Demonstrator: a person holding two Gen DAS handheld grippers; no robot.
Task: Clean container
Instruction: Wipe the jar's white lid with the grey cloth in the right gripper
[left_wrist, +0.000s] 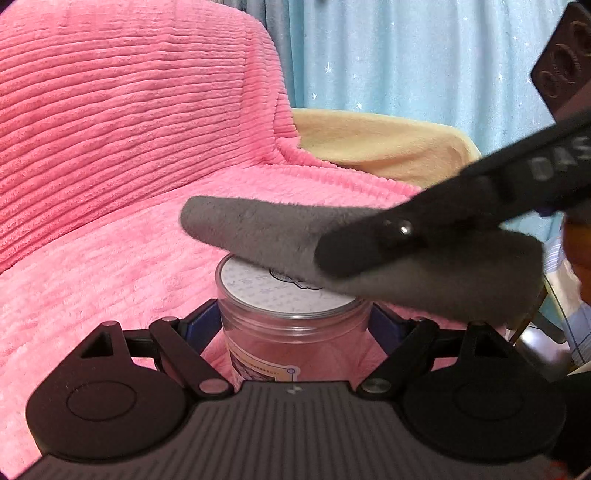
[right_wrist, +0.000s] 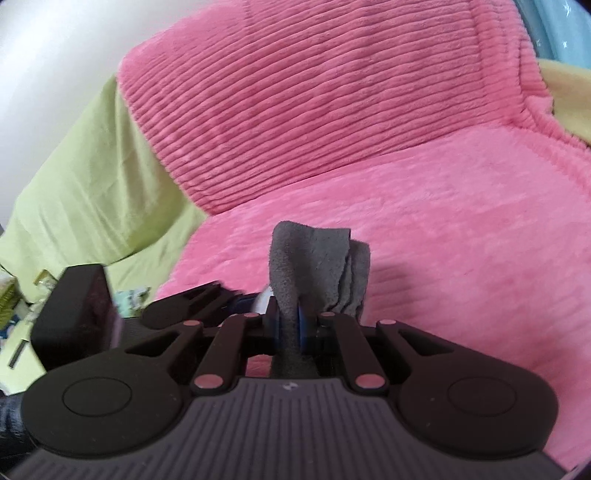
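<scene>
The left hand-held gripper (left_wrist: 295, 321) is clamping a clear cylindrical plastic container (left_wrist: 291, 332) with a white printed lid (left_wrist: 258, 284) between its blue-padded fingers (left_wrist: 201, 321), one pad pressing on each side of the transparent wall, and it is holding the jar upright just ahead of its own body, above the pink ribbed plush blanket (left_wrist: 129, 166) that is covering the seat behind and beneath it. That two-sided hold seems meant to be keeping the jar steady and its top exposed while the cloth is working on it. Coming in from the right of that gripper, the right hand-held gripper (right_wrist: 297, 325) is squeezing a folded grey fleecy cloth (left_wrist: 280, 232) between its closed fingers, and the free end of the cloth is sticking out past the fingertips. In the left wrist view the cloth is lying across the far right part of the lid and touching it, so the contact looks like wiping of the lid's top surface. The slight blur on the cloth is fitting a stroke in motion, though its direction is not showing. A pale yellow cover (left_wrist: 388, 144) is lying beyond the blanket, and a light blue star-patterned curtain (left_wrist: 406, 55) is hanging behind it.
</scene>
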